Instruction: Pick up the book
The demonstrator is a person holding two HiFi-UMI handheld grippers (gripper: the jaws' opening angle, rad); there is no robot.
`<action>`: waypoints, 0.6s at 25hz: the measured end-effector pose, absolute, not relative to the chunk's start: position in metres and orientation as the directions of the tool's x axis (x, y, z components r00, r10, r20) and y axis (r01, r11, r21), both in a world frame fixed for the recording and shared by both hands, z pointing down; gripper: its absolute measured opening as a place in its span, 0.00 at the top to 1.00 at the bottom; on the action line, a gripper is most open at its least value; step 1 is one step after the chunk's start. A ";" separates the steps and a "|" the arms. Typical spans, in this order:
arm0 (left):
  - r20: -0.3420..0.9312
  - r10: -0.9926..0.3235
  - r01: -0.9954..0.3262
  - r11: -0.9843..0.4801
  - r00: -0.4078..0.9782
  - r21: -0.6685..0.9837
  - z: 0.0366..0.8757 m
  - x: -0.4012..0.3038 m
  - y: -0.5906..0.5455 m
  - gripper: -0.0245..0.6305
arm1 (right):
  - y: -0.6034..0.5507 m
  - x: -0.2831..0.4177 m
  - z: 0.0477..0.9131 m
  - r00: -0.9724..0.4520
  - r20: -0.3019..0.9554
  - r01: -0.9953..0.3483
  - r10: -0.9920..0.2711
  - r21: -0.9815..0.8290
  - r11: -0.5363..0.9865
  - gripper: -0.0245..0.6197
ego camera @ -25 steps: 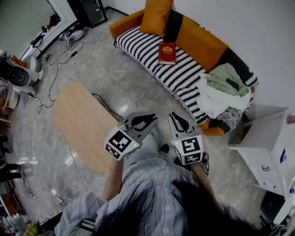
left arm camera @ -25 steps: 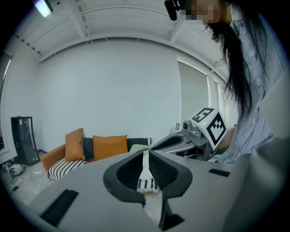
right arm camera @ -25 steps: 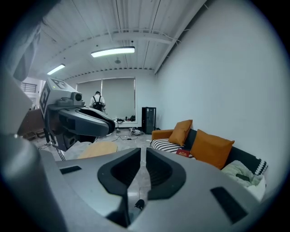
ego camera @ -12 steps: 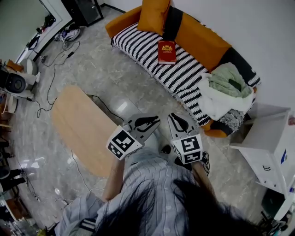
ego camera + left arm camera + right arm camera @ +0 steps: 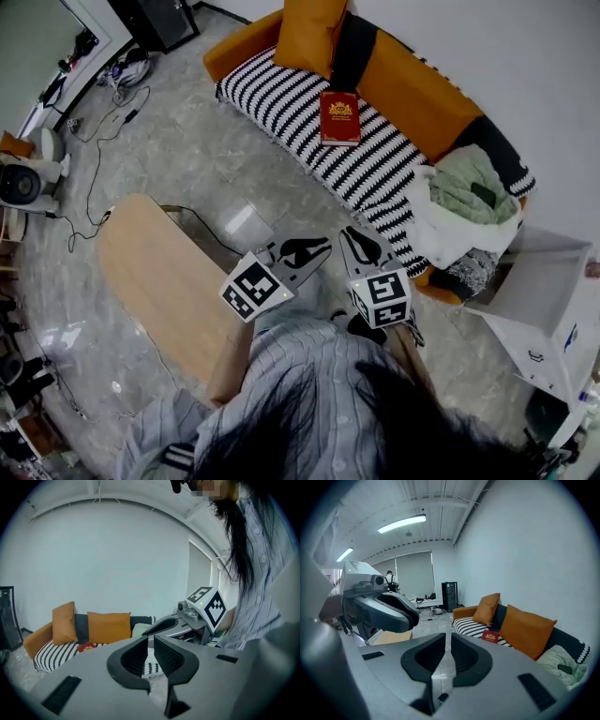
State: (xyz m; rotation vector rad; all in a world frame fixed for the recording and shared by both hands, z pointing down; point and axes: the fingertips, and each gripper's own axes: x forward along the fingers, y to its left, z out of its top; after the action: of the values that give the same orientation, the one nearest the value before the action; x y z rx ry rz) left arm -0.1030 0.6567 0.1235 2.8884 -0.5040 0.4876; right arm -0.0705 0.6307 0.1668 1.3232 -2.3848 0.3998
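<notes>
A dark red book with a gold emblem lies flat on the striped seat of the orange sofa, far ahead of me. It also shows small in the left gripper view, book, and in the right gripper view, book. My left gripper and right gripper are held side by side over the floor, well short of the sofa. Both are shut with nothing between the jaws. The left gripper and right gripper show their tips meeting.
An oval wooden table stands to the left. Orange cushions lean on the sofa back, and a heap of clothes fills its right end. A white cabinet is at the right. Cables trail across the floor at the left.
Both grippers and the head have moved forward toward the sofa; the book and sofa sit lower and larger in the head view. Both jaws stay shut.
</notes>
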 end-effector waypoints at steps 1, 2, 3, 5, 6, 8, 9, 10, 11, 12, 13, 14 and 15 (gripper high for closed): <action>0.347 -0.291 -0.346 -0.932 0.892 0.108 0.122 -0.106 0.643 0.89 | 0.616 -0.074 0.164 -0.481 0.457 -0.857 -0.748 -0.066 0.511 0.89; 0.347 -0.284 -0.340 -0.934 0.894 0.109 0.121 -0.110 0.630 0.89 | 0.603 -0.078 0.160 -0.481 0.453 -0.859 -0.751 -0.070 0.508 0.89; 0.345 -0.281 -0.336 -0.936 0.896 0.109 0.119 -0.113 0.616 0.89 | 0.591 -0.082 0.156 -0.479 0.449 -0.860 -0.754 -0.071 0.505 0.89; 0.336 -0.278 -0.330 -0.938 0.900 0.108 0.114 -0.116 0.591 0.89 | 0.571 -0.084 0.149 -0.469 0.445 -0.867 -0.763 -0.068 0.494 0.89; 0.332 -0.276 -0.326 -0.939 0.902 0.106 0.112 -0.117 0.579 0.89 | 0.562 -0.083 0.147 -0.461 0.447 -0.872 -0.767 -0.067 0.485 0.89; 0.327 -0.271 -0.317 -0.943 0.905 0.098 0.109 -0.117 0.559 0.89 | 0.547 -0.079 0.146 -0.441 0.458 -0.883 -0.772 -0.068 0.464 0.89; 0.325 -0.269 -0.314 -0.945 0.906 0.093 0.108 -0.117 0.549 0.89 | 0.541 -0.077 0.146 -0.430 0.463 -0.889 -0.775 -0.069 0.452 0.89; 0.325 -0.268 -0.312 -0.946 0.907 0.088 0.108 -0.118 0.541 0.89 | 0.535 -0.076 0.147 -0.420 0.466 -0.895 -0.778 -0.071 0.440 0.89; 0.323 -0.269 -0.311 -0.947 0.907 0.086 0.108 -0.118 0.534 0.89 | 0.531 -0.074 0.149 -0.411 0.468 -0.900 -0.782 -0.073 0.429 0.89; 0.320 -0.270 -0.312 -0.946 0.908 0.087 0.110 -0.119 0.528 0.89 | 0.526 -0.073 0.150 -0.404 0.470 -0.904 -0.785 -0.075 0.420 0.89; 0.317 -0.273 -0.316 -0.944 0.908 0.092 0.112 -0.121 0.523 0.89 | 0.523 -0.072 0.152 -0.399 0.472 -0.907 -0.787 -0.076 0.414 0.89; 0.316 -0.276 -0.321 -0.942 0.908 0.102 0.116 -0.122 0.519 0.89 | 0.520 -0.071 0.153 -0.395 0.477 -0.909 -0.785 -0.076 0.411 0.89; 0.319 -0.277 -0.328 -0.938 0.907 0.117 0.120 -0.123 0.517 0.89 | 0.520 -0.070 0.156 -0.392 0.485 -0.909 -0.782 -0.076 0.409 0.89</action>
State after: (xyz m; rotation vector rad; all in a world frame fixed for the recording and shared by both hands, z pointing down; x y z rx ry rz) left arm -0.1233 0.5168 0.1198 2.9023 -0.4637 0.4484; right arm -0.0700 0.5196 0.1556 1.4533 -2.2959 0.4703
